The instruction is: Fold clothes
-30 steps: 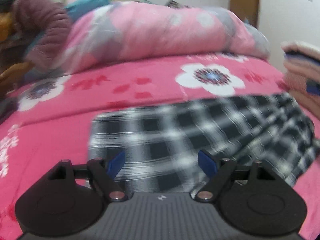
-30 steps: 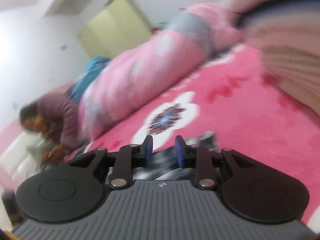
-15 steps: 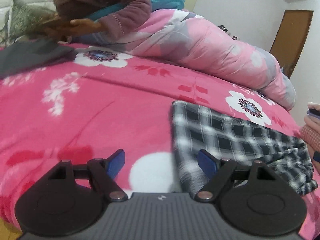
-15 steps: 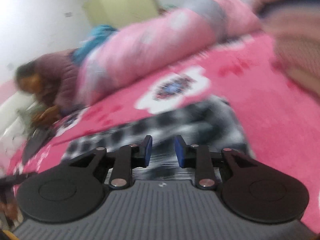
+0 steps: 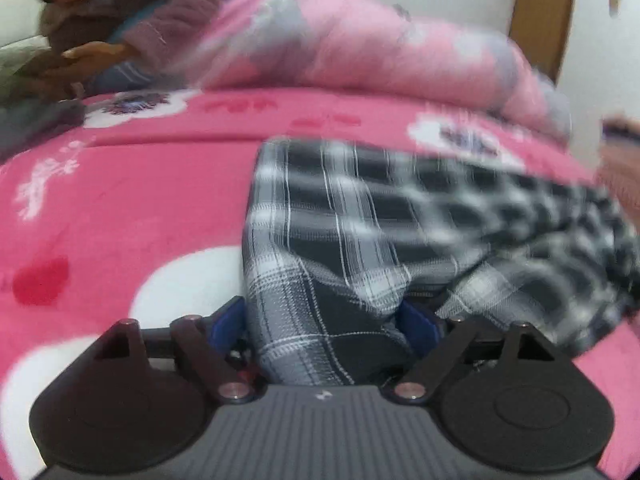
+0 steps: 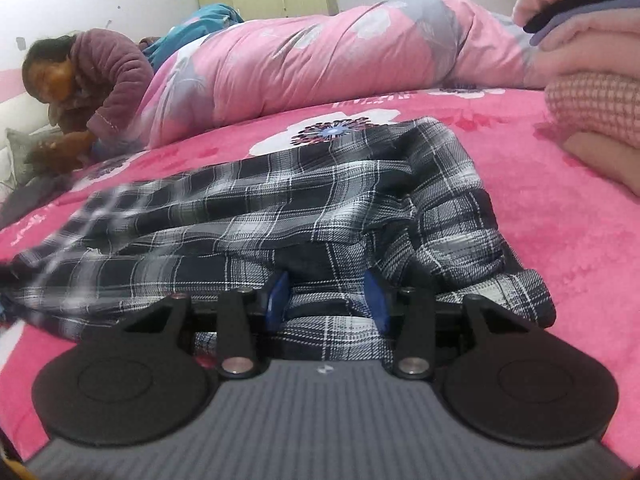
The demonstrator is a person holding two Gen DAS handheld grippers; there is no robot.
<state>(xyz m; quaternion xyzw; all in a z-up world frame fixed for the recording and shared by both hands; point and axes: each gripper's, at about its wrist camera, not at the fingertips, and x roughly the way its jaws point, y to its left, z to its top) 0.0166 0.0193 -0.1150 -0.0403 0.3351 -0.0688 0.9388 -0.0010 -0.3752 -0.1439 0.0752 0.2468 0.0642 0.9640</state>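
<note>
Nearest, the left gripper (image 5: pixel 322 318) stands wide with a corner of the black-and-white plaid shirt (image 6: pixel 280 208) between its fingers; the right gripper (image 6: pixel 326 296), jaws just opening, straddles the hem. Seat both deep before closing. Shirt lies crumpled on the pink bedspread (image 6: pixel 540 216), rolled quilt (image 6: pixel 320 52) beyond

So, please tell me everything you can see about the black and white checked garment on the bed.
The checked garment is woven cloth, black and grey with thin white lines. It lies rumpled and partly folded on the pink flowered bedcover, with loose layers at its near edge. Cloth sits between the fingers of both the left claw and the right claw. Whether either presses it is unclear.
</note>
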